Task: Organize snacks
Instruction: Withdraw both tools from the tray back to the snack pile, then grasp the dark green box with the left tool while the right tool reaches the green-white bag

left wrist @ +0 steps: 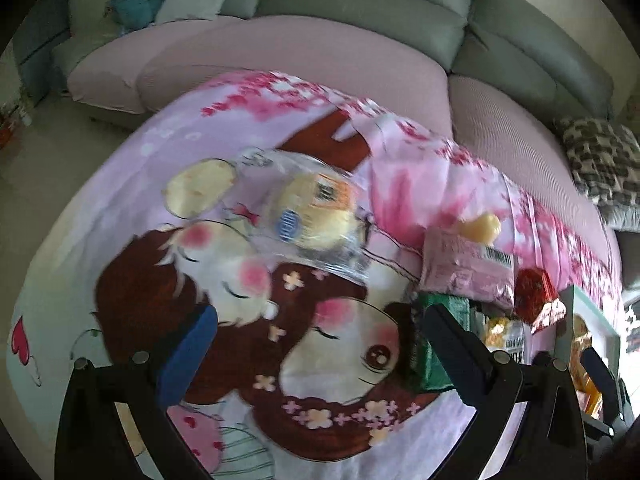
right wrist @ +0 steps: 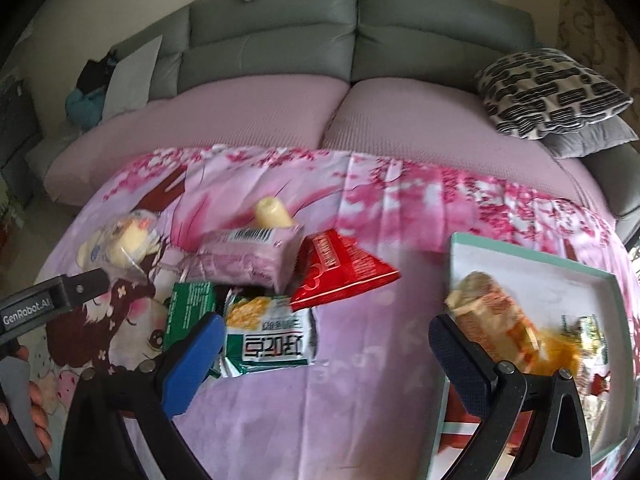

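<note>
My left gripper [left wrist: 324, 356] is open above the cartoon-print cloth [left wrist: 120, 216], with nothing between its fingers. Ahead of it lies a clear bag of pale buns [left wrist: 308, 208]. My right gripper [right wrist: 326, 364] is also open and holds nothing. Left of and beyond it is a pile of snacks: a green-and-white packet [right wrist: 272, 336], a red triangular packet [right wrist: 344, 272], a pink packet [right wrist: 252, 260], a yellow roll [right wrist: 274, 212] and a green box [right wrist: 188, 312]. To its right, a teal-rimmed white tray [right wrist: 532, 264] holds a blurred orange-wrapped snack [right wrist: 496, 320].
The cloth covers a low surface in front of a pink-and-grey sofa [right wrist: 360, 120]. A black-and-white patterned cushion [right wrist: 552, 92] lies at the sofa's right end. At the left edge of the right wrist view, a hand [right wrist: 36, 408] holds the left gripper's handle.
</note>
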Tool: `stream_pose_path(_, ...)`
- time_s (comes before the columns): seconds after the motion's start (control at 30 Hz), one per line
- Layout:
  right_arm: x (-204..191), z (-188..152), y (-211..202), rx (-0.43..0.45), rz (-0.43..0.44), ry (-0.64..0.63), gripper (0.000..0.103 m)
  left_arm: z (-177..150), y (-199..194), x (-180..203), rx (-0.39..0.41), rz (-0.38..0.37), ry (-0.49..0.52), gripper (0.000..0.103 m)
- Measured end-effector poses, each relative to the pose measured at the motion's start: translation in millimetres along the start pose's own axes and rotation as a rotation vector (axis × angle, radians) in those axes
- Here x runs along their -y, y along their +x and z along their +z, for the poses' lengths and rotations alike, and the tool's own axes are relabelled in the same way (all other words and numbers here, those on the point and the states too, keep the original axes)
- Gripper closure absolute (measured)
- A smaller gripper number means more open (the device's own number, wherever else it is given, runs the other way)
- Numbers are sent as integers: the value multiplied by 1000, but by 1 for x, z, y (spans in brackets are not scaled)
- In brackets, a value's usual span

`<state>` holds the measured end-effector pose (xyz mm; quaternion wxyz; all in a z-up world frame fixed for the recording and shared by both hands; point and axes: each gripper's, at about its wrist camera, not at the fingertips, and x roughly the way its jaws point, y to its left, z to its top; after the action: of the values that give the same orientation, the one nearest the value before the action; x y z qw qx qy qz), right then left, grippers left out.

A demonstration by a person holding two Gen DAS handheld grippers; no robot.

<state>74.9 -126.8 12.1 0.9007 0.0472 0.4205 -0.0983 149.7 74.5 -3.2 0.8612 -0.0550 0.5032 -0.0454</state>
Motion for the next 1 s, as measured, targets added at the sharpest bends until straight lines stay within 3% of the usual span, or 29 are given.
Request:
stream_pose_path(0.3,-14,-10,31,-72,19,-39,0,-4,17,26,-54,-13,61,0)
stream_pose_path(0.6,-27,-15,47,-90,12,-90,0,-5,25,37,-92,-10,90,0)
stream_pose_path(1.0,-9,-18,51,-90,-1,-32,0,-11,36,62,-127,-44,147,0)
